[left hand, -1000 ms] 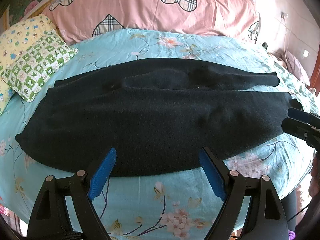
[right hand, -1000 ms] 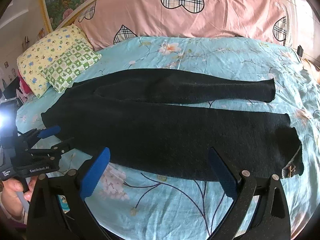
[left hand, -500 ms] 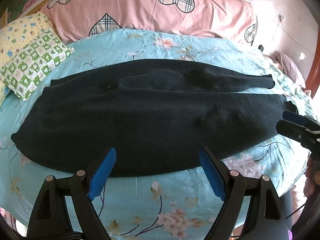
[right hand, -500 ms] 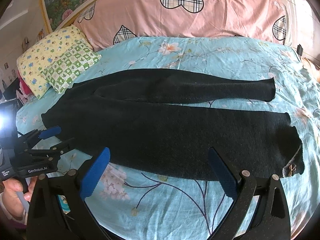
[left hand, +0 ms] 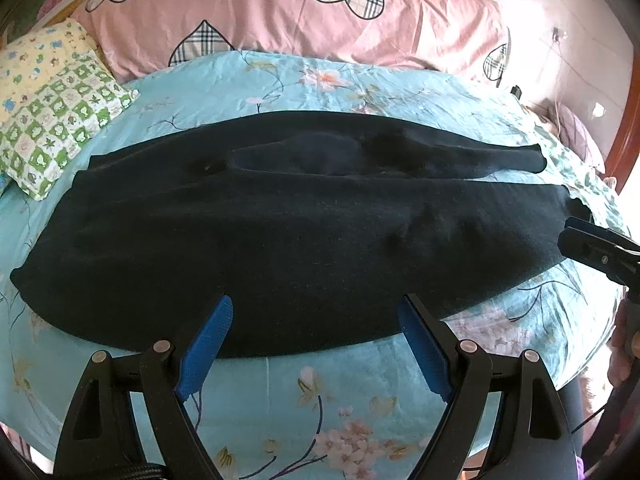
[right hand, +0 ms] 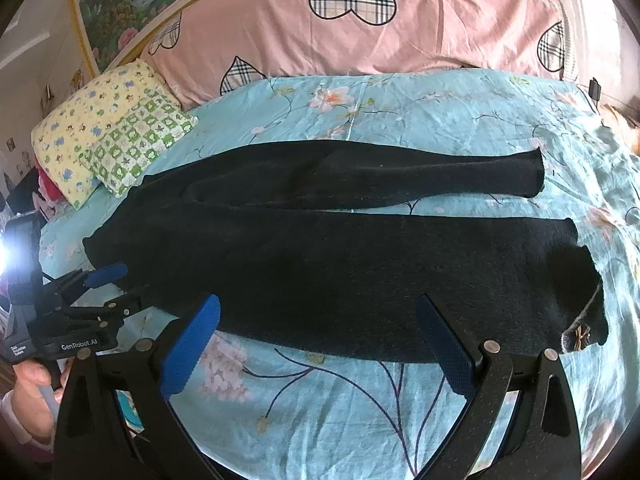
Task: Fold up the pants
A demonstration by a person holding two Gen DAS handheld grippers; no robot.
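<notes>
Black pants [left hand: 288, 232] lie spread flat across the bed, waist at the left, both legs running right; they also show in the right wrist view [right hand: 340, 264]. The near leg's cuff at the right has a small bow trim [right hand: 578, 334]. My left gripper [left hand: 316, 320] is open and empty, just above the pants' near edge. My right gripper [right hand: 318, 318] is open and empty, over the near edge of the near leg. Each gripper appears in the other's view: the right one [left hand: 592, 246] by the near cuff, the left one [right hand: 108, 288] by the waist.
The bed has a turquoise floral sheet [right hand: 400, 116]. A long pink pillow [left hand: 280, 20] with plaid hearts lies along the back. A yellow and a green checked pillow [right hand: 132, 140] sit at the back left. The bed's front edge is below my grippers.
The left wrist view has shifted a little left and closer over the pants. The right gripper has barely moved. Both stay open.
</notes>
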